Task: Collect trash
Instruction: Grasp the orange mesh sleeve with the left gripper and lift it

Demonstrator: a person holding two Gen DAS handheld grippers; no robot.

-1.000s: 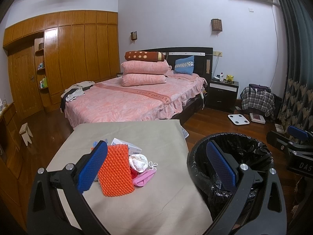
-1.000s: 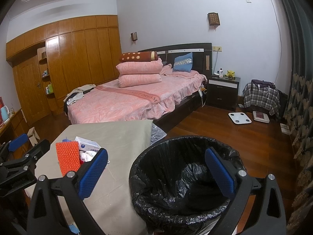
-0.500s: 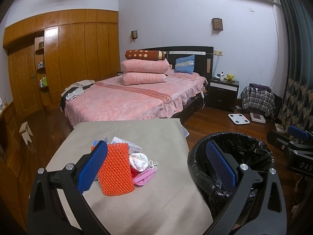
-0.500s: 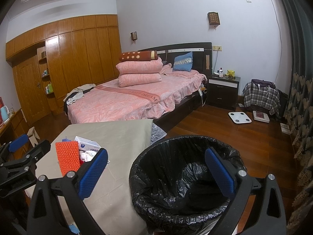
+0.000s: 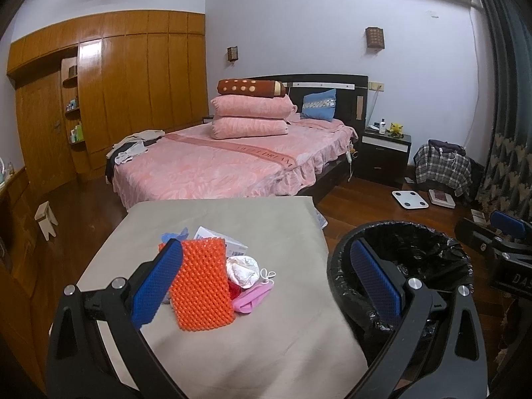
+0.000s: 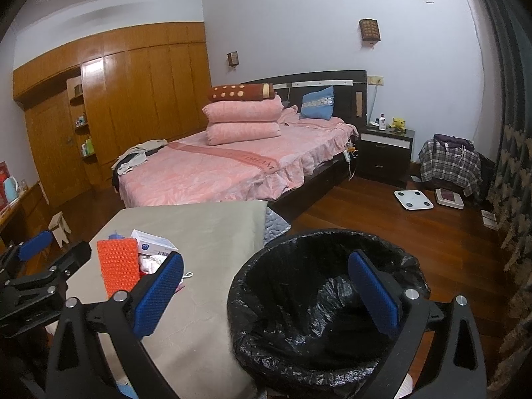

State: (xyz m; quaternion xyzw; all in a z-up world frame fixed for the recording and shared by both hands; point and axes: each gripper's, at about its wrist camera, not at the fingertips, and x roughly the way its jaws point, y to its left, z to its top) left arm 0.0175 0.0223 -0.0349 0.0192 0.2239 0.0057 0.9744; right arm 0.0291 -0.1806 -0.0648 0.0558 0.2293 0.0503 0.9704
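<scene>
A heap of trash lies on the grey-covered table [image 5: 232, 349]: an orange foam net [image 5: 202, 286], a crumpled white tissue [image 5: 244, 266], a pink mask [image 5: 252, 297], a white packet [image 5: 216, 236] and a blue glove [image 5: 174, 235]. The net also shows in the right wrist view [image 6: 118, 267]. A bin with a black liner [image 6: 319, 302] stands right of the table, seen too in the left wrist view [image 5: 415, 249]. My left gripper [image 5: 266, 286] is open and empty above the table's near part. My right gripper [image 6: 266, 294] is open and empty over the bin's near rim.
A pink bed [image 5: 216, 166] stands beyond the table. A nightstand [image 5: 385, 153], a white scale [image 5: 409, 199] and a plaid-covered chair [image 5: 442, 166] are at the right. Wooden wardrobes [image 5: 116, 93] line the left wall. A small stool [image 5: 46, 219] stands on the floor at left.
</scene>
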